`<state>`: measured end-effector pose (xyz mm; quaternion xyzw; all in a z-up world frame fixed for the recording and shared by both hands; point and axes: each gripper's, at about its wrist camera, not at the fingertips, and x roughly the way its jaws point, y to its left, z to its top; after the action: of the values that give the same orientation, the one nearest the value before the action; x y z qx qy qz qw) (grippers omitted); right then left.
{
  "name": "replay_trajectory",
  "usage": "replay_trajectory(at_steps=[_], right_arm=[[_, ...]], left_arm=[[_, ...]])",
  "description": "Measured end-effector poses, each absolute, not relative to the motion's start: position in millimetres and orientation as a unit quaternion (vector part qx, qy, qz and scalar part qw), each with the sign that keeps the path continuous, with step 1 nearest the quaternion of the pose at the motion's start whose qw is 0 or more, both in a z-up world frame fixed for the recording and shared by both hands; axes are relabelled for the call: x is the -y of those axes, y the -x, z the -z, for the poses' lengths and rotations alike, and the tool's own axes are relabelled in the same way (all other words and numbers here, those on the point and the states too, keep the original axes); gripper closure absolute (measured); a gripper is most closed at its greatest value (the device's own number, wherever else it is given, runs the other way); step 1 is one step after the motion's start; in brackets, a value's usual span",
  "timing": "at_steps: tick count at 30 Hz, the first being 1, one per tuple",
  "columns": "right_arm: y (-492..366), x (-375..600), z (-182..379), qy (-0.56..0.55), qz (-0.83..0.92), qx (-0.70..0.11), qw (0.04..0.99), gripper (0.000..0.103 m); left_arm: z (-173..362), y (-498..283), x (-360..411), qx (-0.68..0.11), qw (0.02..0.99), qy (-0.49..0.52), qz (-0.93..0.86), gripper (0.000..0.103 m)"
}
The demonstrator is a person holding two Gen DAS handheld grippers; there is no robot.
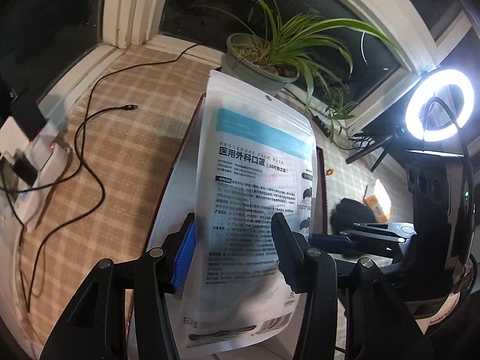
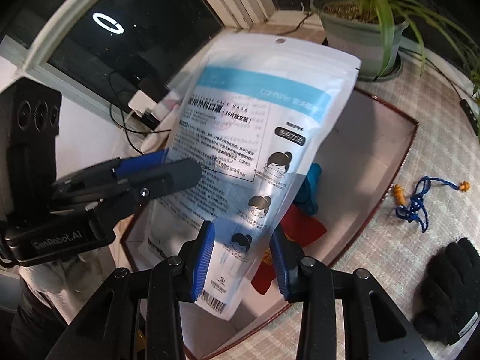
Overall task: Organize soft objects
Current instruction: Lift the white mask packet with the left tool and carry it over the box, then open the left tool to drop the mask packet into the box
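A white and blue pouch of face masks [image 1: 255, 198] hangs upright above a shallow box with a dark red rim [image 2: 411, 138]. My left gripper [image 1: 234, 240] has the pouch between its wide-apart jaws. In the right wrist view the left gripper [image 2: 168, 171] pinches the pouch's left edge. My right gripper [image 2: 243, 258] straddles the pouch [image 2: 249, 138] near its lower part, jaws apart. Inside the box lie a teal cloth [image 2: 312, 189] and a red cloth [image 2: 303, 228]. A black glove [image 2: 450, 288] lies on the checked cloth to the right.
A potted spider plant [image 1: 261, 63] stands behind the box. A black cable [image 1: 90, 138] and a power strip [image 1: 39, 162] lie at left. A ring light [image 1: 439, 105] glows at right. Corded orange earplugs [image 2: 417, 201] lie right of the box. An orange packet [image 1: 378, 204] lies beyond.
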<state>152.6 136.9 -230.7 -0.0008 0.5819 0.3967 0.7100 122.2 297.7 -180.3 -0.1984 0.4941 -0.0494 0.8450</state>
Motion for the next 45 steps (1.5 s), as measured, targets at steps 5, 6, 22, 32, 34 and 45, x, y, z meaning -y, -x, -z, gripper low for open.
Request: replay_trajectory(at_steps=[5, 6, 22, 32, 34, 45], right_arm=[[-158, -143, 240, 0.008, -0.391, -0.592, 0.704, 0.067], [-159, -143, 241, 0.009, -0.390, -0.594, 0.704, 0.067], [-171, -134, 241, 0.002, -0.373, -0.595, 0.712, 0.064], [-165, -111, 216, -0.023, -0.387, -0.570, 0.724, 0.064], [-159, -103, 208, -0.025, -0.393, -0.560, 0.729, 0.064], [-127, -35, 183, -0.030, -0.398, -0.504, 0.766, 0.061]], left_arm=[[188, -130, -296, -0.505, 0.842, 0.183, 0.047, 0.056], [190, -132, -296, -0.508, 0.841, 0.182, 0.046, 0.056], [195, -131, -300, -0.515, 0.838, 0.179, 0.032, 0.056], [174, -117, -293, -0.500, 0.848, 0.175, 0.031, 0.056], [168, -111, -290, -0.494, 0.851, 0.177, 0.030, 0.056], [139, -69, -256, -0.463, 0.868, 0.176, 0.033, 0.056]])
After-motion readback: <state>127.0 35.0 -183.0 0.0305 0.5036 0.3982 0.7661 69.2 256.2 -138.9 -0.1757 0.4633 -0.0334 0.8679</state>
